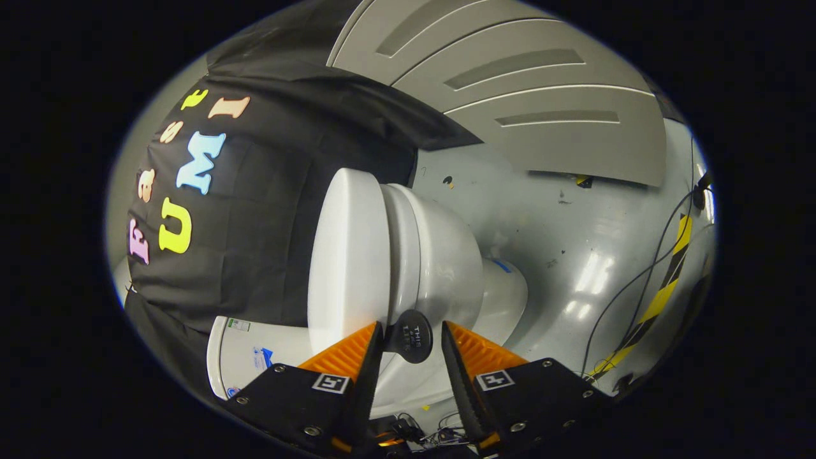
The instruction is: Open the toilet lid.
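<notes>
White plastic is seen on the toilet lid, which lies closed and flat on the seat of the toilet bowl. The whole scene is seen turned on its side, so the lid's top faces the black cloth wall. A round black tab is fixed at the front edge of the lid, and it sits right between the tips of the two fingers. The gripper is held with its orange fingers spread apart, one on each side of the tab, and the tab is not seen to be pinched yet. It is judged that the task is only at its start: the tab has been reached, but the lid has not been lifted at all. What is left is for the tab to be squeezed and the lid to be swung up and away from the seat. The white tank is seen behind the lid, near the cloth. The floor is grey, shiny and a little scuffed, with lights shining on it. A strip of yellow and black tape and a thin black cable are laid on it, well apart from the toilet. Grey wall panels are seen beyond the floor.
</notes>
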